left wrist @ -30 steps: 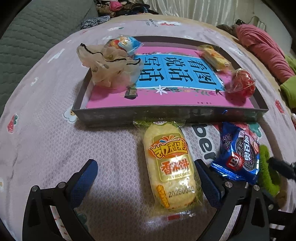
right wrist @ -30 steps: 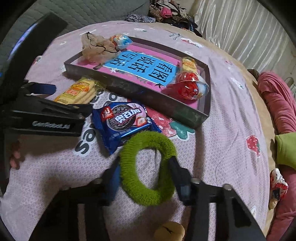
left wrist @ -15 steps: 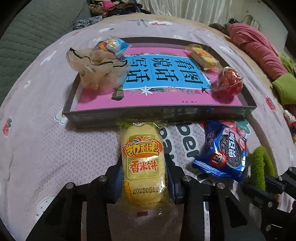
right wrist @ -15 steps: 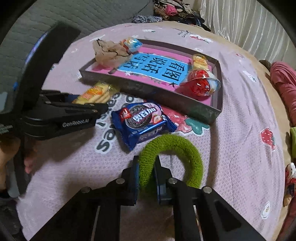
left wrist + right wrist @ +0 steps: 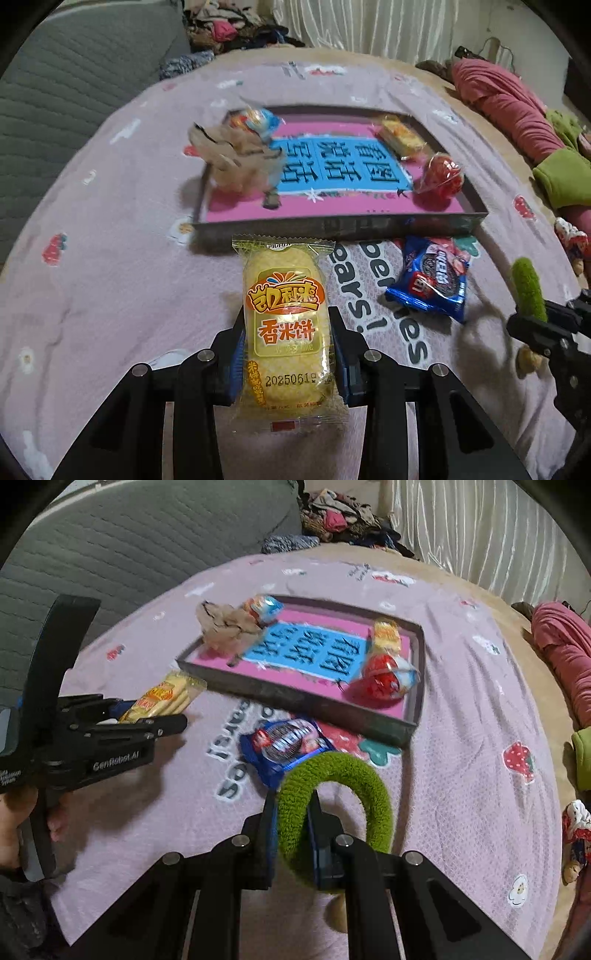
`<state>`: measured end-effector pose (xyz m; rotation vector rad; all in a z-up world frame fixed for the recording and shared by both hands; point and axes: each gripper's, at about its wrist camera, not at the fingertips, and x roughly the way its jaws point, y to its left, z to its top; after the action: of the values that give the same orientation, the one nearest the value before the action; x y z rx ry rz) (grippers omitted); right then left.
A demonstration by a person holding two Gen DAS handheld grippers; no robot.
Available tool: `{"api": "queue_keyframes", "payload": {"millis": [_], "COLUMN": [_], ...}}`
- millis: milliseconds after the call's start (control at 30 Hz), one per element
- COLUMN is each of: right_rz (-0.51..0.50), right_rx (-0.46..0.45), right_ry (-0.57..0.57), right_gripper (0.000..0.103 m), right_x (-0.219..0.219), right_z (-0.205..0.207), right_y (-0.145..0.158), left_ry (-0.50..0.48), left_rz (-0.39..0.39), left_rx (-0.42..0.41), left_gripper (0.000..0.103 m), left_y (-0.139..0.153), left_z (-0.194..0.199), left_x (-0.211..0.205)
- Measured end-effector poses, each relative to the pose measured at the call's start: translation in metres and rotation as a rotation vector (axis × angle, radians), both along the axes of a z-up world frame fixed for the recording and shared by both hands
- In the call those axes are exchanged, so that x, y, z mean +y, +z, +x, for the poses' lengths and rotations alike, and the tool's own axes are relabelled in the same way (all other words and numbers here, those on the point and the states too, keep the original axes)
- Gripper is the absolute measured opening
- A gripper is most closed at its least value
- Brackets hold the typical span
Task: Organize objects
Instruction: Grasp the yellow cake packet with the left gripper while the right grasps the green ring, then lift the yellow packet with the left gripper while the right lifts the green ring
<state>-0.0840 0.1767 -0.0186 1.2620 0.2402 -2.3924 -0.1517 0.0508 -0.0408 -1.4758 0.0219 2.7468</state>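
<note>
Left wrist view: your left gripper [image 5: 288,354] pinches the light, crinkly rice cracker packet [image 5: 286,328] across its middle just short of the tray [image 5: 332,225], while your right gripper [image 5: 291,819] squeezes the soft green ring [image 5: 332,801].

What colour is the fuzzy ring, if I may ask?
Green; the fuzzy ring shows best in the right wrist view.

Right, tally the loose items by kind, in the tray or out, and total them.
Wrapped snacks: 5: rice cracker pack, Oreo pack, yellow pack, red-wrapped sweet, blue-wrapped snack
Hair ties: 2: green scrunchie, beige scrunchie
Total: 7
</note>
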Motion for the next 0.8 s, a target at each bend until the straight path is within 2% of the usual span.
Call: {"api": "queue_keyframes", "payload": {"millis": [200, 800], "right_rz": [-0.009, -0.081], "right_rx": [0.033, 0.146], "right_ry": [0.035, 0.044], "right_gripper": [0.014, 0.014], "right_x": [-0.012, -0.028], "right_z": [0.015, 0.058], "right_y": [0.014, 0.064], "left_ry": [0.009, 0.013], "left_rz": [-0.02, -0.057], "left_rx": [0.05, 0.131], "left_gripper": [0.04, 0.04], "left_y": [0.032, 0.086], "left_z": [0.025, 0.087], "left_x": [-0.004, -0.015]}}
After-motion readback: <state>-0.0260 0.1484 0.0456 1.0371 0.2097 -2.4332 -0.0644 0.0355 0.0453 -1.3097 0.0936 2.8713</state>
